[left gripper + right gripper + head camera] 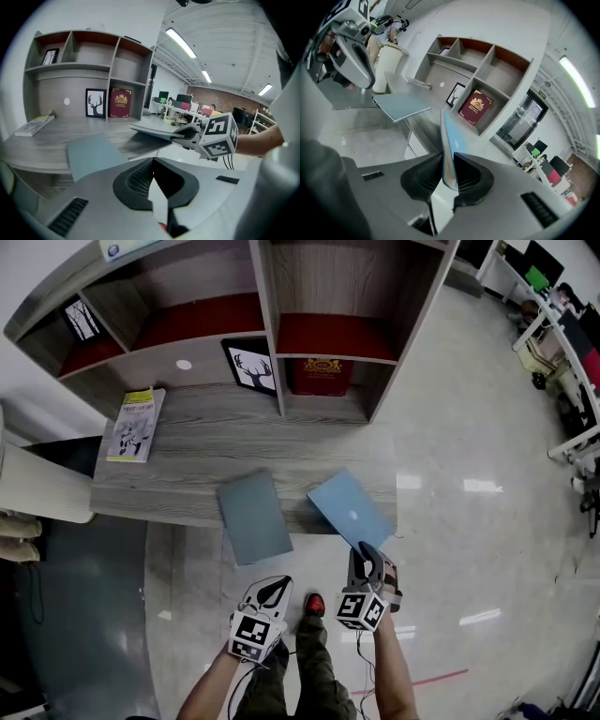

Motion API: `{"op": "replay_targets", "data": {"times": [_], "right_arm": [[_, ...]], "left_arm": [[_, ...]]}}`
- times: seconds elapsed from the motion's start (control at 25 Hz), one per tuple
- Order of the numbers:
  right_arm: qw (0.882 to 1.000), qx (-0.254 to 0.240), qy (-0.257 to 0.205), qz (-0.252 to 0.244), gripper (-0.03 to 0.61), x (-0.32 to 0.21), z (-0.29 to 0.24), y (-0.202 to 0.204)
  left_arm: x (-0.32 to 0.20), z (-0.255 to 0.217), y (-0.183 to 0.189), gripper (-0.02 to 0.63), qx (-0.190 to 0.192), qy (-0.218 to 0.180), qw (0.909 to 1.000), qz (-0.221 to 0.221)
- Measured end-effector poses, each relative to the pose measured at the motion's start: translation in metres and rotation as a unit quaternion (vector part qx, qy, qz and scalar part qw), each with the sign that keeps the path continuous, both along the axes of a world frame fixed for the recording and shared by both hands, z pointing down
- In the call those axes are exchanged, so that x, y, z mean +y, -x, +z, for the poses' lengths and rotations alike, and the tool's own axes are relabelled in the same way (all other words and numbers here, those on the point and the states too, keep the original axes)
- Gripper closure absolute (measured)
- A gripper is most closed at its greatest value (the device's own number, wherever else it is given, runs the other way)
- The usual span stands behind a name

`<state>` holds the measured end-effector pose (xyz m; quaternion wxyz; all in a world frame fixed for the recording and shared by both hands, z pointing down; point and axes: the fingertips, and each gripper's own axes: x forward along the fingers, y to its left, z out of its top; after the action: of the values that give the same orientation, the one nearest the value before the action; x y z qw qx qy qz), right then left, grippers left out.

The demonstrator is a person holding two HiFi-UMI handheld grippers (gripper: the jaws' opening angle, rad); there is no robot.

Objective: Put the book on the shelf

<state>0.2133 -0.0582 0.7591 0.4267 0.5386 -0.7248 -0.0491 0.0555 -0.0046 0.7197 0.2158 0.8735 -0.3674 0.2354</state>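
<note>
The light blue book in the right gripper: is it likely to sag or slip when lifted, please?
Probably stiff: the light blue book juts straight from the right gripper without drooping. It looks thin, so likely light. Gripped at one edge, it might pivot.

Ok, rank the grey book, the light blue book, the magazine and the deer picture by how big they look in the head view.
1. grey book and light blue book: too alike to rank
2. magazine, narrowly
3. deer picture
</note>
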Motion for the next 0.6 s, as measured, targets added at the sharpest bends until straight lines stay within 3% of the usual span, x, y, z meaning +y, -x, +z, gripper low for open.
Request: {"op": "replay_targets", "data": {"times": [0.28, 0.6], "right_arm": [[0.996, -0.082, 0.025, 0.032, 0.511, 0.003, -0.029, -0.001], [0.978, -0.193, 0.041, 0.073, 0.512, 0.009, -0.06, -0.008]], "left_arm": [[-0.006, -0.029, 0.003, 0.607, -0.001, -0.022, 0.9997, -0.01], [-0.007, -0.061, -0.005, 0.607, 0.007, -0.038, 0.9991, -0.018]]}}
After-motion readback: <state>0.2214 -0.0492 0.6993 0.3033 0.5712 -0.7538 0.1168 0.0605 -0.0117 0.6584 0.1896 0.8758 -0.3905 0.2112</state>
